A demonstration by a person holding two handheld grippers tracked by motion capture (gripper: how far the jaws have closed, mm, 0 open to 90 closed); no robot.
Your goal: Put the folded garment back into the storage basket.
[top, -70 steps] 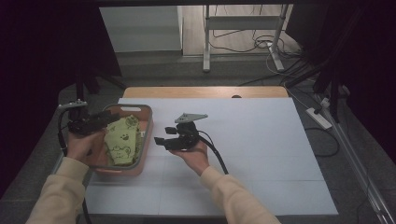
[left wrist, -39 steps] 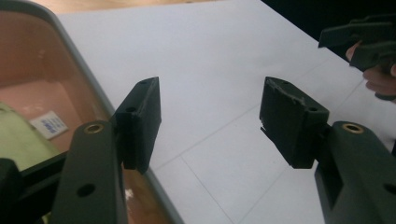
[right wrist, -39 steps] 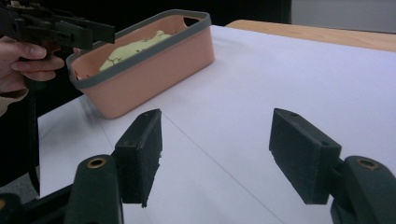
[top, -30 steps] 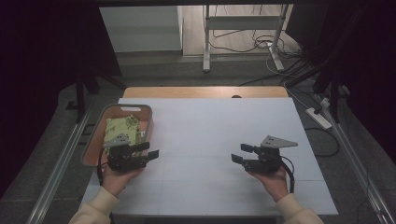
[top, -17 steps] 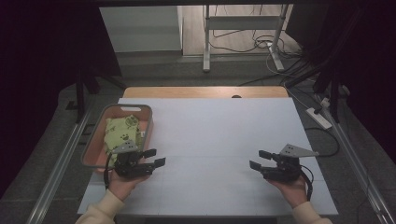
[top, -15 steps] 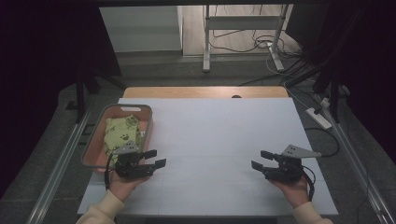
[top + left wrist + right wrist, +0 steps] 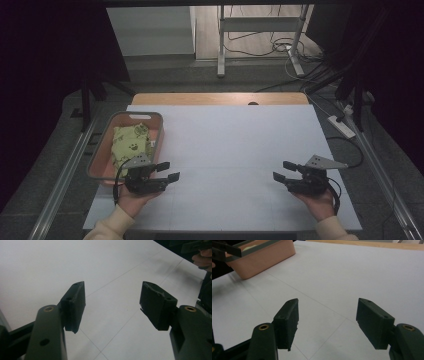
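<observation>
1. Step in hand: judged from the layout, the packing step appears finished. The yellow-green cloth (image 7: 129, 143) lies folded inside the pink basket (image 7: 101, 157), which sits at the left edge of the table (image 7: 235, 145), toward the near-left corner. Both hands rest at the near edge, well apart from each other.

2. Left tongs (image 7: 165, 171): released. The left gripper view shows both pads (image 7: 75, 305) standing wide with bare white table between them; nothing is gripped. These tongs lie just beside the near end of the basket, pointing toward the middle of the table.

3. Right tongs (image 7: 284, 171): released. The right gripper view shows its pads (image 7: 288, 321) apart over bare table, with the basket (image 7: 265, 256) far off toward the left edge. These tongs sit near the near-right corner, held in the right hand (image 7: 316, 202).

4. Task item location: the cloth is wholly within the basket, printed side up; no part hangs over the rim as far as the high view allows.

5. Next move, as a judgement: little remains. If the cloth needs tidying, the left tongs are closest and would have to lift over the basket wall, then descend onto the cloth. Otherwise, both tongs may simply rest in place.

6. Risk noted: the left tongs could nudge the basket when turning toward it.
</observation>
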